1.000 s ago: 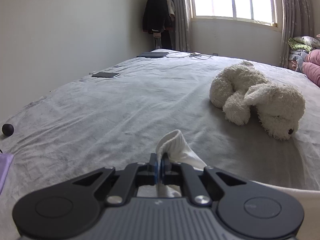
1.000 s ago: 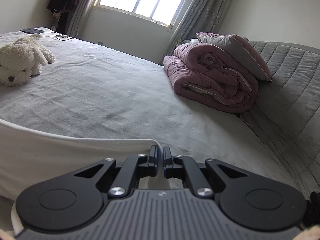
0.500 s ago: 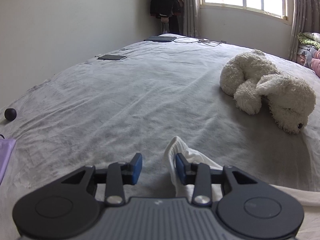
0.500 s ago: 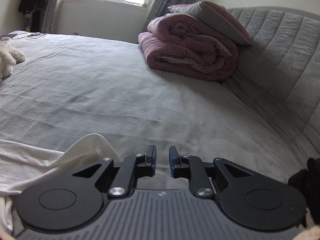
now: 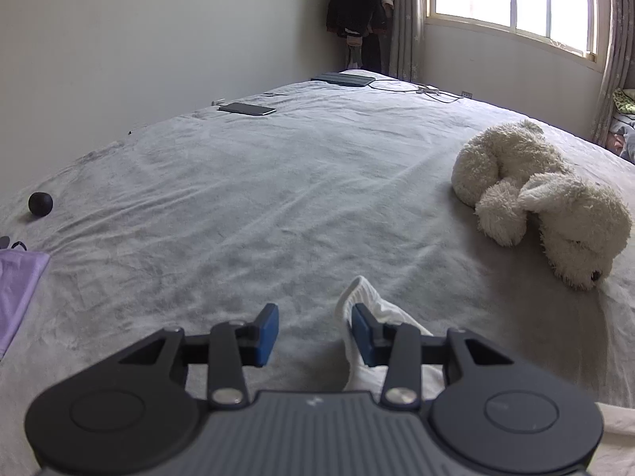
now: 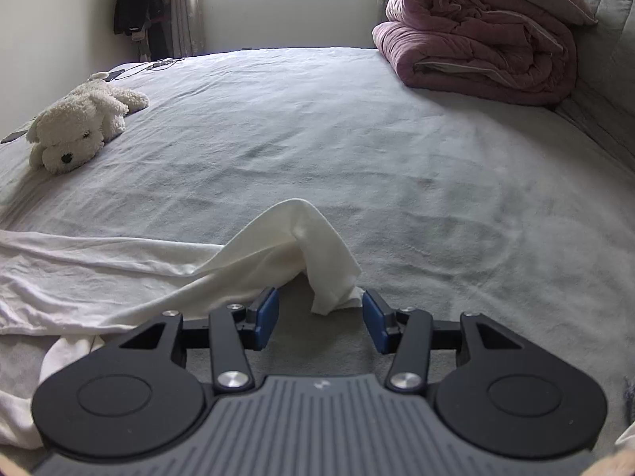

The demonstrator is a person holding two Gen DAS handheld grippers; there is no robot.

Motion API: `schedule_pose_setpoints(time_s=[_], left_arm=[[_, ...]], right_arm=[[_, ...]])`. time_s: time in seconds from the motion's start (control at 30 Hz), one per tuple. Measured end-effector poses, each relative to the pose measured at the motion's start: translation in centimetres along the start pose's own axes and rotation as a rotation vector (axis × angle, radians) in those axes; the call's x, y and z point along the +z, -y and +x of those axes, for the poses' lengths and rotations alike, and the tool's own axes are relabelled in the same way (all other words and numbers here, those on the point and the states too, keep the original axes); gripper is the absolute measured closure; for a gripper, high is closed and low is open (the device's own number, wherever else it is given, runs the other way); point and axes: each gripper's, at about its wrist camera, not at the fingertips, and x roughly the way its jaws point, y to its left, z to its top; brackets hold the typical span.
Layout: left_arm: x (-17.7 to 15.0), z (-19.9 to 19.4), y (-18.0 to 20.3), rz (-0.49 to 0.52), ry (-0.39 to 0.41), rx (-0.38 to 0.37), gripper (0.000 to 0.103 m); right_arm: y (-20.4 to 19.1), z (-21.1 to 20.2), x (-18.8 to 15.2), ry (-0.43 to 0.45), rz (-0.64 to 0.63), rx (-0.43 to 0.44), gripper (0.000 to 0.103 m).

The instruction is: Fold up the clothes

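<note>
Both grippers have just been opening: left gripper [image 5: 313,329] and right gripper [image 6: 320,319] fingers stand released. The white cotton garment [image 6: 131,273] now lies dropped on the grey bed [image 6: 357,139], its corner peaked between the right fingers. Fold laid; regrasp follows.

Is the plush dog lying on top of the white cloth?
No, the plush dog lies on the bare grey bed, clearly apart from the white cloth.

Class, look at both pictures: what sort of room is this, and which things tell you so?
Most likely a bedroom: a wide grey-sheeted bed, a rolled pink quilt by its padded headboard, and a fluffy white toy dog.
</note>
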Motion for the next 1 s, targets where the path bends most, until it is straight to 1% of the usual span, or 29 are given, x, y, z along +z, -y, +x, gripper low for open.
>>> schedule_pose_setpoints(time_s=[0.03,0.07,0.1,0.13,0.23,0.3,0.5,0.6,0.87,1.0], left_arm=[[-0.2,0.1,0.4,0.022,-0.010,-0.010,0.061],[-0.4,0.1,0.7,0.040,-0.018,-0.016,0.061],[-0.5,0.1,1.1,0.057,-0.021,-0.020,0.061],[-0.7,0.1,1.4,0.074,-0.023,-0.024,0.061],[-1.1,-0.1,2.1,0.125,-0.013,-0.033,0.061],[-1.3,-0.2,2.4,0.147,-0.007,-0.038,0.061],[-1.7,-0.7,3.1,0.180,0.001,-0.045,0.061],[-1.8,-1.0,3.4,0.191,0.010,-0.050,0.061],[-2.0,-1.4,3.9,0.212,0.013,-0.070,0.061],[-2.2,-1.4,4.3,0.226,0.009,-0.078,0.061]], right_arm=[[0.1,0.2,0.0,0.003,0.009,-0.013,0.094],[0.1,0.2,0.1,0.010,0.015,-0.029,0.099],[0.1,0.1,0.2,0.020,0.022,-0.041,0.099],[0.2,-0.3,0.4,0.037,0.029,-0.047,0.102],[0.4,-1.7,1.3,0.083,0.063,-0.058,0.102],[0.5,-3.0,2.0,0.112,0.099,-0.040,0.102],[0.2,-7.0,3.6,0.203,0.152,-0.017,0.102],[0.4,-8.9,4.1,0.247,0.168,-0.023,0.102],[1.5,-11.0,5.1,0.310,0.215,-0.073,0.102],[1.2,-10.8,5.1,0.328,0.189,-0.132,0.102]])
